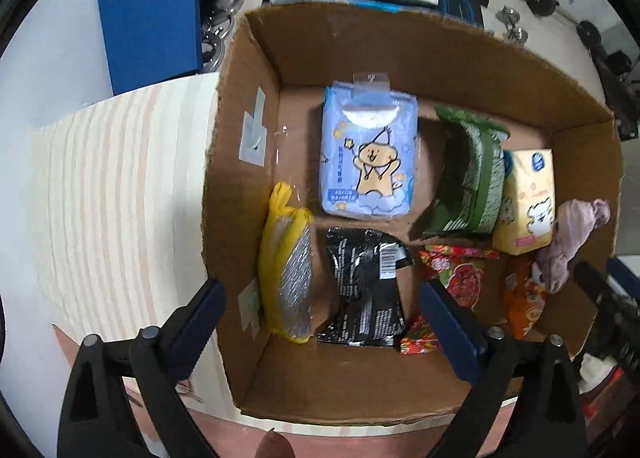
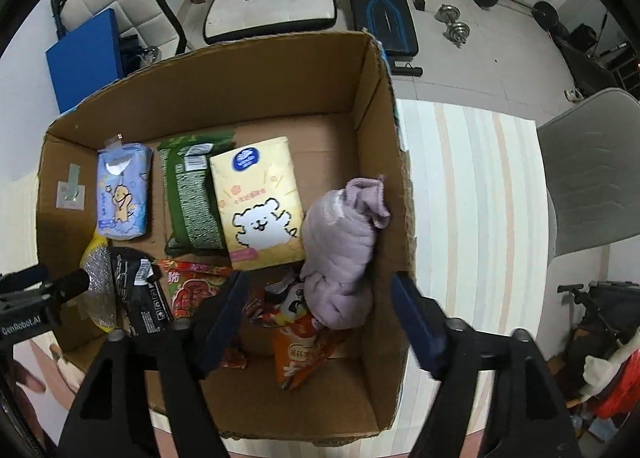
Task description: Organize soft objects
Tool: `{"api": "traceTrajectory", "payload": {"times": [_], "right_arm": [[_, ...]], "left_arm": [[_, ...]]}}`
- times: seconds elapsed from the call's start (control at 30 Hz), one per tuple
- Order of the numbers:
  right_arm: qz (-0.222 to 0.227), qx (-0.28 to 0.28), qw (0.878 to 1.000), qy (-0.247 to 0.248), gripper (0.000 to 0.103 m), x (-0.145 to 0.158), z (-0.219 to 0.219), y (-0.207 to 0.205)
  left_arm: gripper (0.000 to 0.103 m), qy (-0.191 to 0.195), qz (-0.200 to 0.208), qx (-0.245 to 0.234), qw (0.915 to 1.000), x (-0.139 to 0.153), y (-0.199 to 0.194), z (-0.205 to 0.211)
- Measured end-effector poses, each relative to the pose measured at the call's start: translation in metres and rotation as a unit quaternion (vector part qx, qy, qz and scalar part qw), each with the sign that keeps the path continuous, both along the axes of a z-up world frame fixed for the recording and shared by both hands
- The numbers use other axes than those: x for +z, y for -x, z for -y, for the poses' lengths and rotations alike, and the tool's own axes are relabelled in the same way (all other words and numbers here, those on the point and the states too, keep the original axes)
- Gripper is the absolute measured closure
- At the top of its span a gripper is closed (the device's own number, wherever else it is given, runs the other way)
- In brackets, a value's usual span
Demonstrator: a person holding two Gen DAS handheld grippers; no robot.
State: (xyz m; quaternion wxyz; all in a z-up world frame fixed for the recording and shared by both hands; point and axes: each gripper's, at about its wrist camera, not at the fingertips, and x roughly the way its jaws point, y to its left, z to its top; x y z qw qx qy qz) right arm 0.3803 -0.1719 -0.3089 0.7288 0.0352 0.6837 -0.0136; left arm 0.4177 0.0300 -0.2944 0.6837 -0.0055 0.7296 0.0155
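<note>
Both claws hang spread wide and hold nothing: the left claw (image 1: 320, 318) over the near left part of the box (image 1: 400, 42), the right claw (image 2: 320, 314) over its near right part. The box stands on the striped table (image 1: 120, 178), near its front edge. Everything soft that shows already lies inside. Nearest along the front of the box floor are the yellow sponge (image 1: 286, 258) against the left wall, the black pouch (image 1: 368, 290), the red packet (image 1: 460, 278) and the orange packet (image 2: 304, 350). The purple cloth (image 2: 344, 254) slumps against the right wall. Behind these, in a looser row, sit the blue tissue pack (image 1: 368, 154), the green pack (image 2: 192, 198) and the yellow tissue pack (image 2: 260, 202). No soft thing shows on the table outside the box, so the gathering seems done; what may remain is tidying, since the front packets overlap and the cloth is bunched.
</note>
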Motion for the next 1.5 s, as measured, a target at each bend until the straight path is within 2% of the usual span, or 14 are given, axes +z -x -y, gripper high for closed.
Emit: {"api": "traceTrajectory", "payload": {"times": [0.03, 0.07, 0.2, 0.33, 0.53, 0.8, 0.97, 1.2, 1.5], "right_arm": [[0.003, 0.003, 1.0, 0.0, 0.008, 0.003, -0.003, 0.002], [0.006, 0.007, 1.0, 0.002, 0.005, 0.005, -0.007, 0.004], [0.019, 0.02, 1.0, 0.007, 0.0, 0.013, -0.018, 0.012], [0.034, 0.025, 0.999, 0.022, 0.0, 0.02, -0.025, 0.022], [0.045, 0.014, 0.999, 0.01, 0.0, 0.026, -0.028, 0.042], [0.057, 0.008, 0.998, 0.011, 0.0, 0.032, -0.028, 0.064], [0.065, 0.001, 0.998, 0.006, 0.0, 0.042, -0.023, 0.072], [0.112, 0.007, 0.994, 0.008, 0.0, 0.09, -0.02, 0.101], [0.185, 0.009, 0.983, -0.004, 0.0, 0.17, -0.014, 0.176]], "left_arm": [[0.004, 0.001, 0.004, 0.001, 1.0, 0.002, 0.001, 0.0], [0.003, 0.002, 0.009, 0.002, 1.0, 0.004, 0.002, 0.001], [0.003, 0.0, 0.035, 0.0, 0.9994, 0.018, 0.013, 0.007], [0.003, 0.002, 0.066, -0.002, 0.9978, 0.032, 0.023, 0.013], [0.003, -0.004, 0.1, -0.016, 0.9949, 0.039, 0.048, 0.024], [0.003, -0.007, 0.122, -0.022, 0.9923, 0.051, 0.064, 0.033], [0.003, -0.008, 0.143, -0.017, 0.9895, 0.072, 0.072, 0.031], [0.003, -0.01, 0.186, -0.023, 0.9822, 0.118, 0.112, 0.035], [0.003, -0.013, 0.251, -0.014, 0.9677, 0.196, 0.185, 0.033]]}}
